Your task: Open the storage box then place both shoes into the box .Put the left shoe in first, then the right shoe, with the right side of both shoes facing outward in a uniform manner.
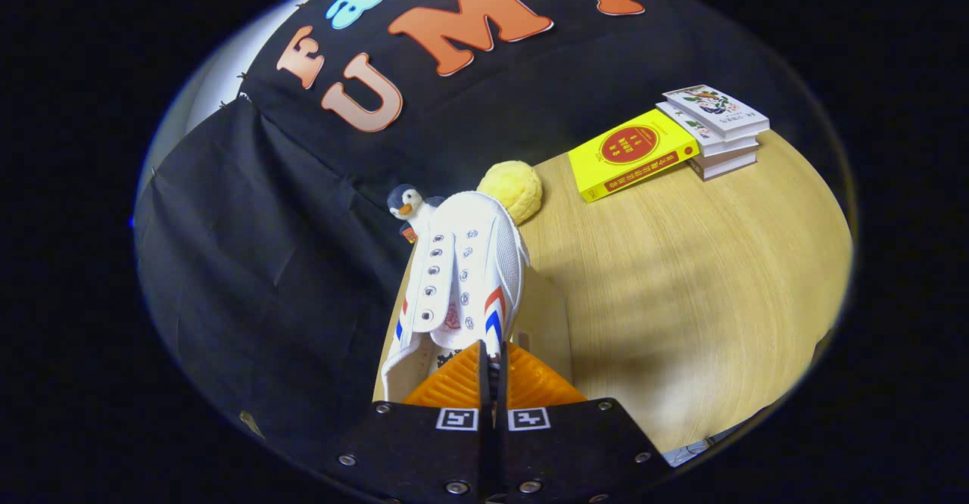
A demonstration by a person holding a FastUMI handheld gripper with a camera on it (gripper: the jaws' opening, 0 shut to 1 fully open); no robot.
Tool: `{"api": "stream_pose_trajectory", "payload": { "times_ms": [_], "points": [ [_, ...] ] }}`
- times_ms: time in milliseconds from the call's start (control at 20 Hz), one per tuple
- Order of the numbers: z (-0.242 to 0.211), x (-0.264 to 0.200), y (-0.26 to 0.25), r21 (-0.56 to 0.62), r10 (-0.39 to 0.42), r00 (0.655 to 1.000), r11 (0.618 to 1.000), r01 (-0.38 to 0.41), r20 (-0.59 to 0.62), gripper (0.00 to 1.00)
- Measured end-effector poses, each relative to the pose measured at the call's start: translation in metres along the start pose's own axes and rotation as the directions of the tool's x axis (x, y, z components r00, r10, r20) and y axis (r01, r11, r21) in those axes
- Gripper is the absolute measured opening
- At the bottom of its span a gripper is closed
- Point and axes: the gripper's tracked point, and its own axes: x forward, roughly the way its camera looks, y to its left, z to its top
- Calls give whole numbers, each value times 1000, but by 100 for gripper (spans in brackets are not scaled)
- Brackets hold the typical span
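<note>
Gripping white shoe (462,277): gripper (491,360) fingers nearly together, pinching thin edge at shoe opening; shoe carried out ahead of fingers, toe pointing away, hanging over table (681,277) edge. Storage box: cannot tell where. Which shoe, left or right: cannot tell.

Risk: thin pinch on collar, shoe could swing or slip out if tilted fast. Risk: toe sits close to penguin toy (406,205) and yellow plush ball (513,188), could knock them.

Room: wide bare tabletop beside shoe; books (674,144) well apart at far side.
</note>
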Motion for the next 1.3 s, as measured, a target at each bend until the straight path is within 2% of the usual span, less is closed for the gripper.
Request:
{"api": "stream_pose_trajectory", "payload": {
  "times_ms": [300,550,750,850,900,950,1000,1100,1150,1300],
  "points": [
    [-42,27,26,-56,-57,996,997,54,-62,0],
    [-59,43,1,-177,-232,971,960,218,-61,0],
    [-69,46,-13,-205,-311,948,934,292,-68,0],
    [-71,47,-9,-229,-330,941,924,307,-72,3],
    [-69,48,-1,-231,-309,949,930,287,-67,4],
    [-66,48,14,-220,-266,963,943,248,-53,16],
    [-58,44,27,-212,-236,971,951,225,-31,21],
    [-42,33,35,-241,-228,974,944,224,11,38],
    [-36,27,39,-259,-228,973,938,229,33,51],
    [-23,13,53,-259,-202,977,942,213,68,66]
  ]
}}
